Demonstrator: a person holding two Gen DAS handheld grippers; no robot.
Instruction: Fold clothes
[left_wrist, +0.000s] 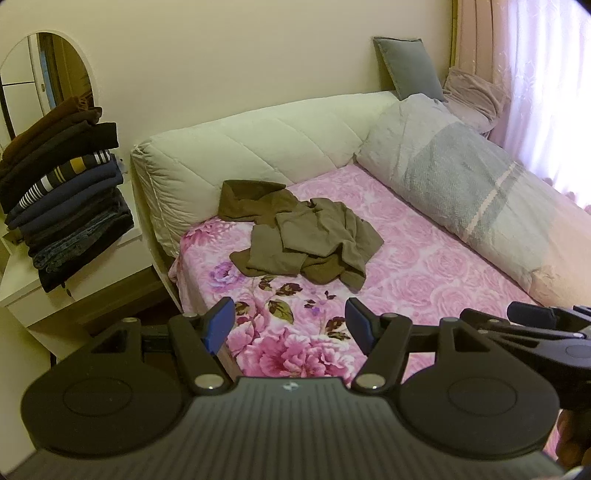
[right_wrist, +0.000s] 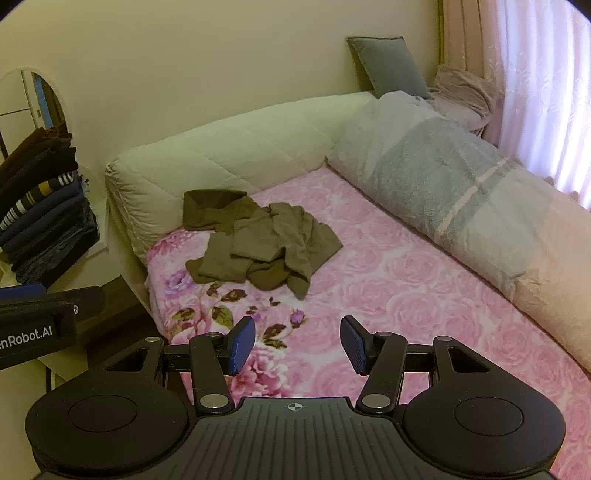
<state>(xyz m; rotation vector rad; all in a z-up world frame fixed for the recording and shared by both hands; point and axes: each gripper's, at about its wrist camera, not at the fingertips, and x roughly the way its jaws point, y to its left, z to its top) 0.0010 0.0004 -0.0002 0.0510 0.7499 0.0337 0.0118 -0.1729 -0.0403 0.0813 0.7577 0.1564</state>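
An olive garment (left_wrist: 303, 236) is seen crumpled on the pink floral bedspread (left_wrist: 424, 266), near the cream headboard (left_wrist: 258, 140), well apart from both grippers. The left gripper (left_wrist: 290, 325) and right gripper (right_wrist: 297, 345) are held over the bed edge, jaws spread wide, nothing grasped. "enRobot.AI" (partly cut off) is read on the left gripper's side in the right view. Folded clothes (left_wrist: 62, 184) are stacked on a white table (left_wrist: 22, 291).

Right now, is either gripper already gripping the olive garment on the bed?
No, the olive garment lies crumpled on the bed, while the left gripper and right gripper hang open short of it.
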